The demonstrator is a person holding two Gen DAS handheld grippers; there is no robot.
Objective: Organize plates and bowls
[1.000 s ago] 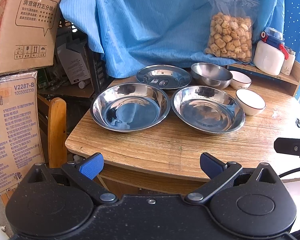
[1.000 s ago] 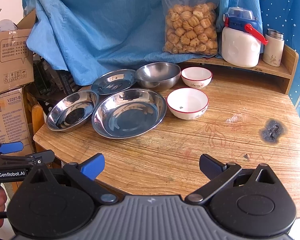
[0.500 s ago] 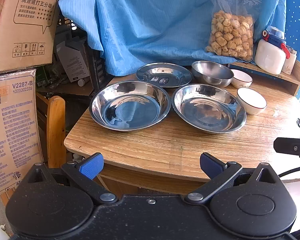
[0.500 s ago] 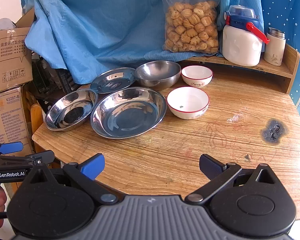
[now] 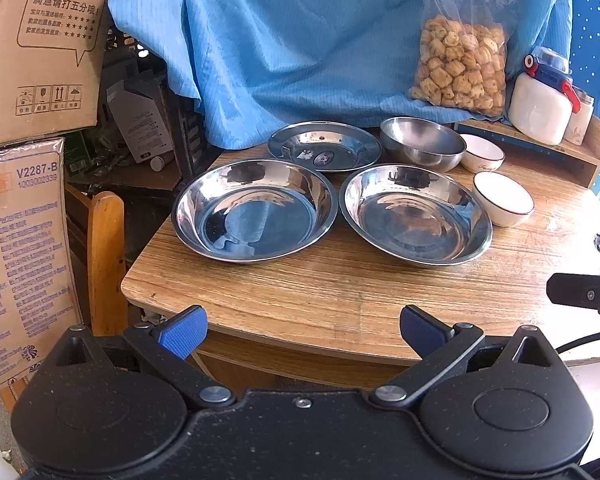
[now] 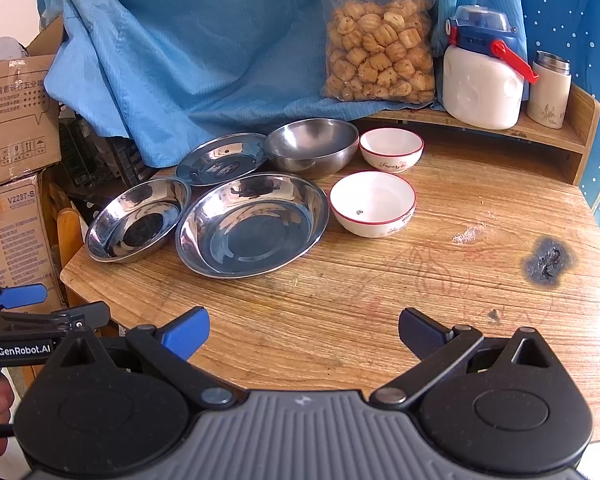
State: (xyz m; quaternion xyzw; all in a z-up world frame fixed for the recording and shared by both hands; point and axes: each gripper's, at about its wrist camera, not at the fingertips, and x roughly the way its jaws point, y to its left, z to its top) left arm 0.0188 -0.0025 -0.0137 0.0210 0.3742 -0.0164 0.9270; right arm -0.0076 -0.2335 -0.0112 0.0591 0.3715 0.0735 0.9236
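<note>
Two large steel plates sit side by side on the wooden table: the left plate [image 5: 254, 210] [image 6: 138, 220] and the right plate [image 5: 416, 214] [image 6: 252, 224]. Behind them lie a smaller flat steel plate [image 5: 324, 146] [image 6: 222, 159] and a steel bowl [image 5: 422, 148] [image 6: 312, 152]. Two white red-rimmed bowls stand to the right, one near [image 5: 502, 199] [image 6: 373, 203] and one far [image 5: 482, 157] [image 6: 391, 149]. My left gripper [image 5: 300, 330] is open at the table's near-left edge, empty. My right gripper [image 6: 304, 334] is open over the near table, empty.
A bag of snacks [image 6: 380, 52], a white jug [image 6: 482, 80] and a small flask [image 6: 548, 88] stand on a raised shelf at the back. Blue cloth hangs behind. Cardboard boxes [image 5: 24, 160] and a wooden chair back [image 5: 106, 256] stand left. A dark burn mark [image 6: 548, 262] is on the table [image 6: 380, 300].
Both views have crept slightly closer to the table; the dishes have not moved and both grippers stay open.
</note>
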